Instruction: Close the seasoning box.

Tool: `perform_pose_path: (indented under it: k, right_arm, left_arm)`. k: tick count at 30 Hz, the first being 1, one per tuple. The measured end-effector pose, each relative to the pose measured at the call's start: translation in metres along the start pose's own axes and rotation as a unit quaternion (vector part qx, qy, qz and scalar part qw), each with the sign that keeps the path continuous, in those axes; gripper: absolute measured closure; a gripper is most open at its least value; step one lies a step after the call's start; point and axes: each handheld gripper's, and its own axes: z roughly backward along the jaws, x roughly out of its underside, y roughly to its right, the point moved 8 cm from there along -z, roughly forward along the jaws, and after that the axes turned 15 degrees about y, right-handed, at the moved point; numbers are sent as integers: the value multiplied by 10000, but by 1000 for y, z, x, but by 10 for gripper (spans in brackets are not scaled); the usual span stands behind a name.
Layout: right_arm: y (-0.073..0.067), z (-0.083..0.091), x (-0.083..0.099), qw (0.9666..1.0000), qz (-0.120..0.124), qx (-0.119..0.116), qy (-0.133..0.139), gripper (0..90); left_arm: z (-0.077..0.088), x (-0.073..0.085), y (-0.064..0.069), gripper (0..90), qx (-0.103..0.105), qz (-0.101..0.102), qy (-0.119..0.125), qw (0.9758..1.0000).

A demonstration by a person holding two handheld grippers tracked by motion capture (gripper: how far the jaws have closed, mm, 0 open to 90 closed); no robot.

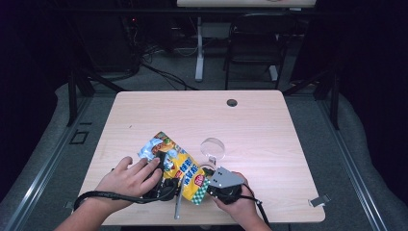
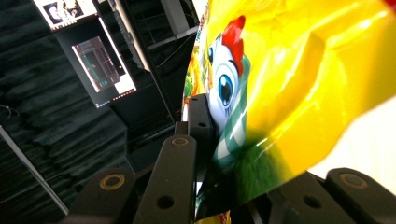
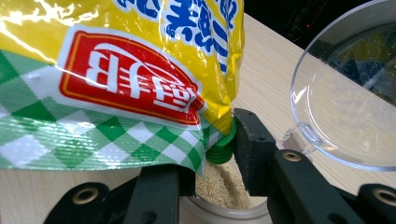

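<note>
High view looks down on the table [image 1: 269,120]; both claw views press close against the snack bag [image 1: 180,166].

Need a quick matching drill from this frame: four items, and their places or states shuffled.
1. snack bag
2. clear lid
3. jar
4. cable hole

A. far side of the table
B. clamped in the left tongs
C. swung open
D. between the right tongs, grains inside

Pairs: 1-B, 2-C, 3-D, 4-A
</note>
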Motion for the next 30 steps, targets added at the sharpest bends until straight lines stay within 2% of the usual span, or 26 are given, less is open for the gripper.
perform_pose_path:
  k: [4, 11, 17, 25, 26, 27, 30]
  right_arm:
    - [1, 0, 1, 10000, 19, 22, -9, 708]
    - [1, -1, 0, 10000, 6, 27, 12, 708]
    - [1, -1, 0, 10000, 4, 14, 17, 709]
    - [2, 0, 0, 10000, 12, 19, 22, 709]
    - [1, -1, 0, 10000, 5, 11, 27, 709]
    - [1, -1, 0, 10000, 4, 12, 25, 709]
    - [2, -1, 0, 10000, 11, 20, 18, 709]
  left_arm:
    - [-2, 1, 4, 854, 15, 181, 44, 9998]
    - [-3, 3, 9, 859, 43, 289, 47, 9996]
    - [-5, 4, 15, 861, 94, 501, 94, 9987]
    - [-7, 6, 22, 861, 128, 821, 149, 9964]
    - [-8, 7, 23, 861, 58, 862, 194, 9961]
    - [-7, 7, 25, 861, 147, 913, 150, 9956]
    - [-8, 7, 29, 861, 183, 1022, 146, 9945]
